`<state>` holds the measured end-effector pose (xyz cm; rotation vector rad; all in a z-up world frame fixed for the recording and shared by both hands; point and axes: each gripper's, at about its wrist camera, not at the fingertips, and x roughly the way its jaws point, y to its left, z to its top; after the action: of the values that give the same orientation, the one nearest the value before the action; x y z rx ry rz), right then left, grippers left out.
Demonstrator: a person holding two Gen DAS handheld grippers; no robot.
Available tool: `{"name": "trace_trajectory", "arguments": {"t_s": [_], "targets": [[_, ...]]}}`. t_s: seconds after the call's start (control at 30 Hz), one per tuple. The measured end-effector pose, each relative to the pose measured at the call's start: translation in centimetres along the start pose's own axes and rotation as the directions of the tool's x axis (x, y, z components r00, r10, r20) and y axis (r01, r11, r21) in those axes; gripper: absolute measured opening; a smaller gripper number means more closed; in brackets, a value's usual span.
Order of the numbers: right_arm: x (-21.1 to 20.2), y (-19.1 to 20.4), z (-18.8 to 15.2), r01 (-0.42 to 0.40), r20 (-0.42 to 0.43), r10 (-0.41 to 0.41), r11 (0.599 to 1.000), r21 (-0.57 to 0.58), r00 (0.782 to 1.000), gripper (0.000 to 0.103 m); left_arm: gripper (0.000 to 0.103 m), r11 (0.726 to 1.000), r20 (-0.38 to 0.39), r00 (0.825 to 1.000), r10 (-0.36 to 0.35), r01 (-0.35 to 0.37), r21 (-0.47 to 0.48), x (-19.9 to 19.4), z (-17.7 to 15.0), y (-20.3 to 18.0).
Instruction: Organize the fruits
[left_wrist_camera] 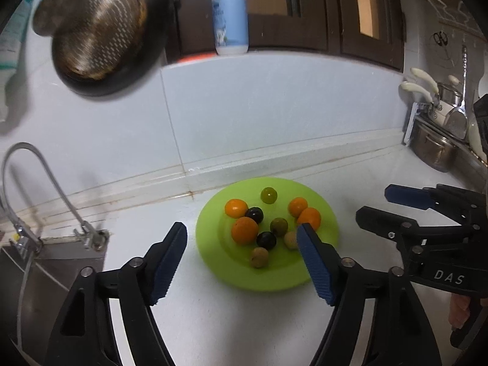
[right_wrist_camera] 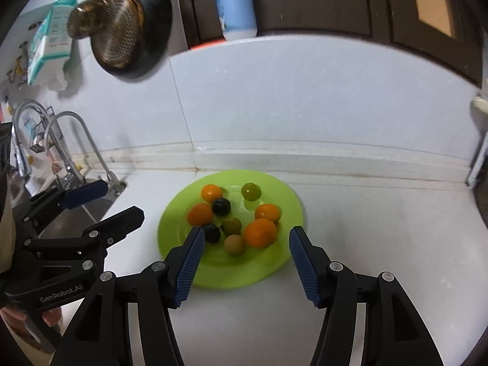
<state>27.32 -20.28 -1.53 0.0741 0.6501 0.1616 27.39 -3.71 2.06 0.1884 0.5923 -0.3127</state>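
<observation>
Green plate [left_wrist_camera: 207, 244] on white counter [left_wrist_camera: 244, 320] w/ small orange, dark and green fruits [left_wrist_camera: 245, 230] on it. Left gripper [left_wrist_camera: 242, 238] and right gripper [right_wrist_camera: 244, 241] near plate's front edge, fingers spread wide, nothing held.

I am holding my left gripper [left_wrist_camera: 242, 238] with its two blue fingers [left_wrist_camera: 169, 262] spread wide apart and nothing between them. I am holding my right gripper [right_wrist_camera: 244, 242] the same way, wide apart and gripping nothing. The two are sitting side by side, both pointing forward.
</observation>
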Motion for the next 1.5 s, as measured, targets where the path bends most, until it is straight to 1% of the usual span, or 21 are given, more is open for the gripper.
{"name": "trace_trajectory", "arguments": {"t_s": [0.07, 0.13, 0.23, 0.37, 0.4, 0.53, 0.67, 0.7, 0.73, 1.0, 1.2, 1.5], "targets": [[-1.5, 0.3, -0.4, 0.009, 0.018, -0.009, 1.000, 0.002, 1.000, 0.059, 0.079, 1.000, 0.015, 1.000, 0.011, -0.011, 0.000, -1.4, -0.3, -0.1], [-3.4, 0.7, -0.8, 0.026, 0.044, -0.026, 1.000, 0.003, 0.999, 0.065, 0.087, 1.000, 0.031, 0.999, 0.026, -0.026, -0.002, -2.8, -0.6, -0.2], [-5.6, 1.2, -1.6, 0.050, 0.083, -0.051, 0.999, 0.007, 0.995, 0.066, 0.092, 0.998, 0.057, 0.997, 0.056, -0.056, -0.001, -5.0, -1.2, -0.7], [-8.3, 1.5, -2.8, 0.071, 0.109, -0.073, 0.997, 0.020, 0.991, 0.067, 0.097, 0.996, 0.071, 0.994, 0.085, -0.085, 0.001, -7.6, -2.3, -1.4], [-9.1, 1.6, -3.2, 0.078, 0.113, -0.079, 0.997, 0.018, 0.990, 0.069, 0.099, 0.995, 0.071, 0.993, 0.096, -0.097, -0.003, -8.2, -2.6, -1.6], [-11.3, 1.9, -4.5, 0.086, 0.128, -0.087, 0.996, 0.012, 0.988, 0.070, 0.101, 0.992, 0.076, 0.990, 0.120, -0.118, -0.035, -10.4, -4.1, -2.3], [-13.3, 2.2, -5.8, 0.091, 0.128, -0.090, 0.996, -0.003, 0.988, 0.070, 0.102, 0.991, 0.077, 0.989, 0.130, -0.126, -0.056, -12.6, -5.5, -3.1], [-13.9, 2.3, -6.3, 0.092, 0.127, -0.091, 0.996, -0.005, 0.988, 0.070, 0.103, 0.990, 0.079, 0.988, 0.133, -0.129, -0.057, -13.2, -5.8, -3.3], [-14.3, 2.4, -6.6, 0.086, 0.102, -0.085, 0.996, -0.004, 0.991, 0.070, 0.103, 0.990, 0.082, 0.987, 0.137, -0.133, -0.056, -13.7, -6.1, -3.5], [-18.4, 3.2, -9.4, 0.065, 0.112, -0.064, 0.998, -0.007, 0.992, 0.070, 0.103, 0.986, 0.107, 0.981, 0.160, -0.153, -0.067, -18.1, -8.3, -5.1], [-20.8, 3.9, -10.8, 0.064, 0.125, -0.062, 0.998, -0.008, 0.990, 0.070, 0.103, 0.985, 0.110, 0.980, 0.163, -0.156, -0.070, -20.0, -9.4, -5.7], [-22.6, 4.4, -12.0, 0.059, 0.135, -0.058, 0.998, -0.006, 0.989, 0.070, 0.103, 0.982, 0.128, 0.974, 0.184, -0.177, -0.066, -22.0, -10.2, -6.2]]}}
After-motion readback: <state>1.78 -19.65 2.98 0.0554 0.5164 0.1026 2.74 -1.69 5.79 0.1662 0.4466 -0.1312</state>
